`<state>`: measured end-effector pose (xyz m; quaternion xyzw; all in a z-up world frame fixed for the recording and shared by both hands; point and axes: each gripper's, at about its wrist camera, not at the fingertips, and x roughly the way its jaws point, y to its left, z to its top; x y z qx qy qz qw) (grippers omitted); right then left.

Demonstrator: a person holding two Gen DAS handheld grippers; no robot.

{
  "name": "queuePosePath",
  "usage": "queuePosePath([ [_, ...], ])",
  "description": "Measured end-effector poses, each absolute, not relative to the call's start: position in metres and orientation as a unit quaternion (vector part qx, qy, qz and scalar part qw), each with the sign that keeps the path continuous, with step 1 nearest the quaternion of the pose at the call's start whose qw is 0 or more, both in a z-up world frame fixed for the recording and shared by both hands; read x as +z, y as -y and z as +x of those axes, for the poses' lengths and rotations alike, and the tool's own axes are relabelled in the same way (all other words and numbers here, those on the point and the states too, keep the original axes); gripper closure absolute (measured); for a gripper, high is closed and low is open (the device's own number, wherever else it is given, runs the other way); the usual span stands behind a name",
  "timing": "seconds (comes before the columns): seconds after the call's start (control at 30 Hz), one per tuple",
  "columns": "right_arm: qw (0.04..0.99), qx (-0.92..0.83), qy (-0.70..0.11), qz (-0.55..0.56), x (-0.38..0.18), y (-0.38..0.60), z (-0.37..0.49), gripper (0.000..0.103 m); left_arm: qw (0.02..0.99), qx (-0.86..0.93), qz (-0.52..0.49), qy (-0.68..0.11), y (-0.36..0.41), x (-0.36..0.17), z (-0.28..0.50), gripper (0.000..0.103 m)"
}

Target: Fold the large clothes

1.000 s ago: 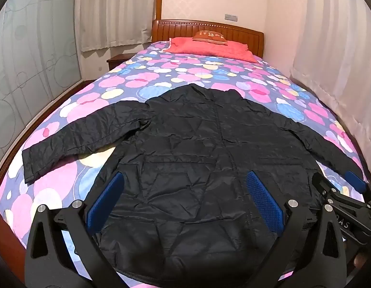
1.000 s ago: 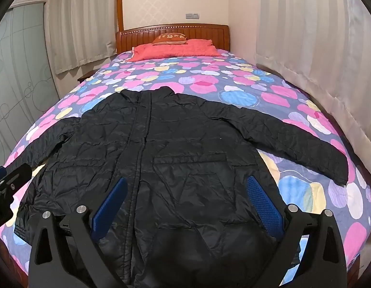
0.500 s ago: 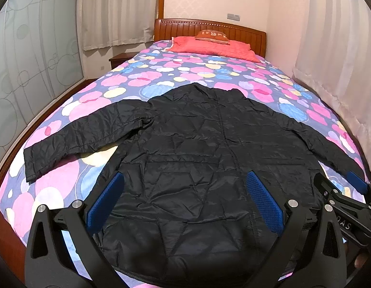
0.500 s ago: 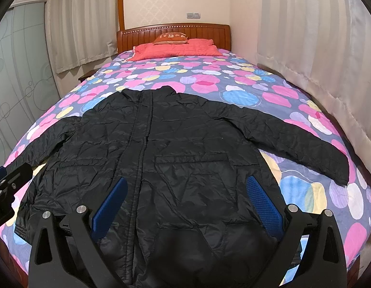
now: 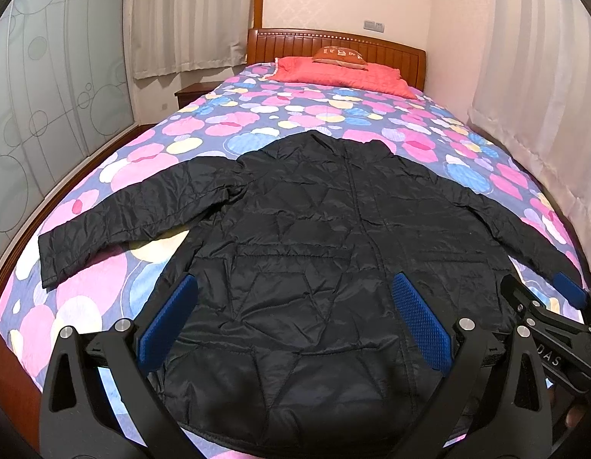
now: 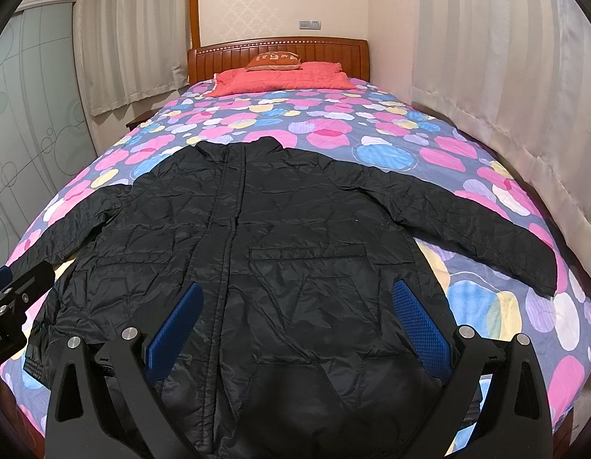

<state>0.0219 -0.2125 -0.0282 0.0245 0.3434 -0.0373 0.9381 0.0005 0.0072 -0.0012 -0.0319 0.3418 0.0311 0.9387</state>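
Note:
A black quilted jacket [image 5: 314, 237] lies flat and front up on the bed, zip closed, both sleeves spread out to the sides, hem at the foot end; the right wrist view shows the same jacket [image 6: 280, 237]. Its left sleeve [image 5: 135, 214] reaches toward the bed's left edge, its right sleeve [image 6: 467, 225] toward the right edge. My left gripper [image 5: 295, 321] hovers open above the hem with nothing between its blue pads. My right gripper [image 6: 295, 321] is likewise open above the hem. The right gripper [image 5: 544, 306] also appears at the lower right of the left wrist view.
The bed carries a flowered cover [image 5: 257, 122] with a red blanket and a cushion [image 6: 276, 61] at the wooden headboard [image 5: 333, 38]. Curtains [image 6: 505, 95] hang along the right side, a glass wardrobe [image 5: 47, 95] stands left, and a nightstand [image 5: 192, 91] sits by the headboard.
Both cameras have drifted slightly, so the jacket sits a touch lower in view. The jacket itself has not moved and both grippers remain open.

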Motion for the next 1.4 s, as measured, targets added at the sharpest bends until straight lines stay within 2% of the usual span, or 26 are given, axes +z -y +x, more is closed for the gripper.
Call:
queuePosePath([
  [1.4, 0.938, -0.035, -0.345, 0.024, -0.028, 0.206, 0.021, 0.004, 0.937, 0.036, -0.035, -0.345, -0.019, -0.011, -0.001, 0.002],
])
